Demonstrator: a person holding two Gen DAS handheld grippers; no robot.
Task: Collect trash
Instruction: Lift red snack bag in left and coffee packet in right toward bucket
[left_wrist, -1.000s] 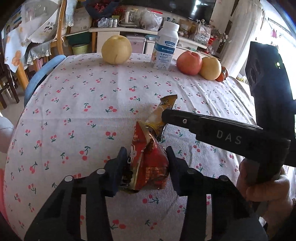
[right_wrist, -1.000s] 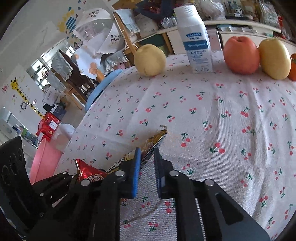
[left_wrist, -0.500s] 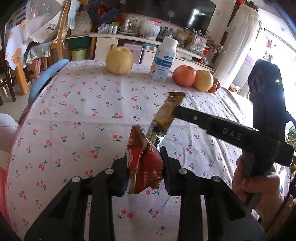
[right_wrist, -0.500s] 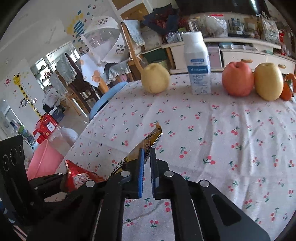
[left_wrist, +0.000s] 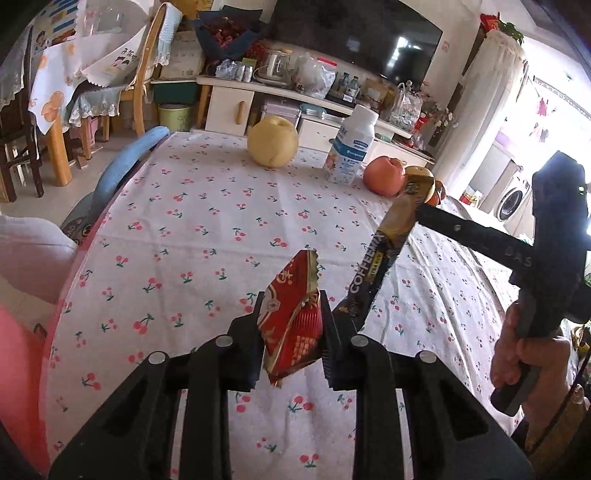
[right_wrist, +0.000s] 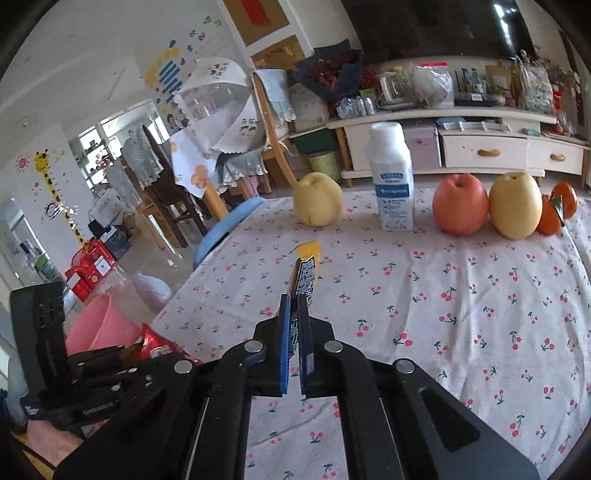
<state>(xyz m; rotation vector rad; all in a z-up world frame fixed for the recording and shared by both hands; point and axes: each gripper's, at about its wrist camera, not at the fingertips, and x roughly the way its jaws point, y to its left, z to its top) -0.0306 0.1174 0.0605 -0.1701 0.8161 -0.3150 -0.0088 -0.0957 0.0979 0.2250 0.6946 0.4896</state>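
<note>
A crumpled red snack wrapper (left_wrist: 291, 321) hangs above the cherry-print tablecloth (left_wrist: 207, 229). My left gripper (left_wrist: 291, 300) is closing tight on it, and both pads press its sides. A long brown-and-gold coffee sachet (left_wrist: 384, 254) slants up to the right, held at its upper end by my right gripper (left_wrist: 419, 216), with a hand on the handle. In the right wrist view the right gripper (right_wrist: 295, 306) is shut on the sachet (right_wrist: 304, 273), which sticks out edge-on. The red wrapper (right_wrist: 155, 341) shows at lower left in the left gripper (right_wrist: 125, 354).
Along the table's far edge stand a yellow pear (left_wrist: 272, 146), a white milk bottle (left_wrist: 351, 155), a red apple (left_wrist: 384, 177), another pear (right_wrist: 515, 205) and an orange (right_wrist: 557, 206). A blue chair back (left_wrist: 125, 170) and a pink bucket (right_wrist: 99, 325) sit left of the table.
Both grippers have lifted off the tablecloth, each carrying its wrapper. The left jaws have closed in on the red wrapper. The sachet now hangs free of the table.
</note>
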